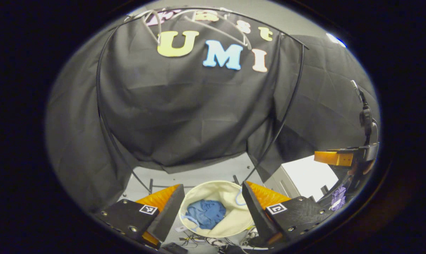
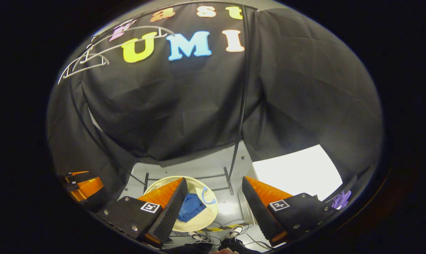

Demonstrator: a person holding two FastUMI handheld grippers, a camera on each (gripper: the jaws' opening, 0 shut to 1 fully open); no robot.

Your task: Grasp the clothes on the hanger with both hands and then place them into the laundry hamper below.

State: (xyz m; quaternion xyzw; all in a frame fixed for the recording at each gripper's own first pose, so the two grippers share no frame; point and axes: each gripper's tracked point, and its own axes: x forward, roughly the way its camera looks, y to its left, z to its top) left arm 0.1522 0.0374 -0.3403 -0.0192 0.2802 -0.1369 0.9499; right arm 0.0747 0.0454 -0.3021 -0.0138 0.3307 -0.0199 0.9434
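Nearest the lens in the left gripper view: left gripper (image 1: 213,211), black-and-orange fingers spread wide, nothing between the pads — released and empty. Same in the right gripper view: right gripper (image 2: 214,208), jaws standing well apart, gripping nothing.

Just past the fingertips, down on the grey floor (image 2: 198,165): cream laundry hamper (image 1: 230,192), round and open-mouthed, framed between the left gripper's fingers. Inside it, a crumpled blue garment (image 1: 205,213), lying on the hamper's bottom, toward the near-left side. In the right gripper view, the same hamper (image 2: 207,208) and blue cloth (image 2: 191,206), partly hidden behind the near finger. Some loose cables (image 2: 213,234) on the floor just beside the hamper.

Off to the side, at the right edge of the left gripper view: the other gripper (image 1: 343,158), hanging at about the same height.

Farther back: black rack frame (image 1: 287,106) and the dark cloth wall. High up, pale empty hangers (image 1: 198,21) on the rail, seen also at upper left in the right gripper view (image 2: 89,58) — no clothing on them as far as visible.

Judged from this: garment off the hanger and in the hamper, both grippers let go — task looks essentially finished, with at most a pull-back left.
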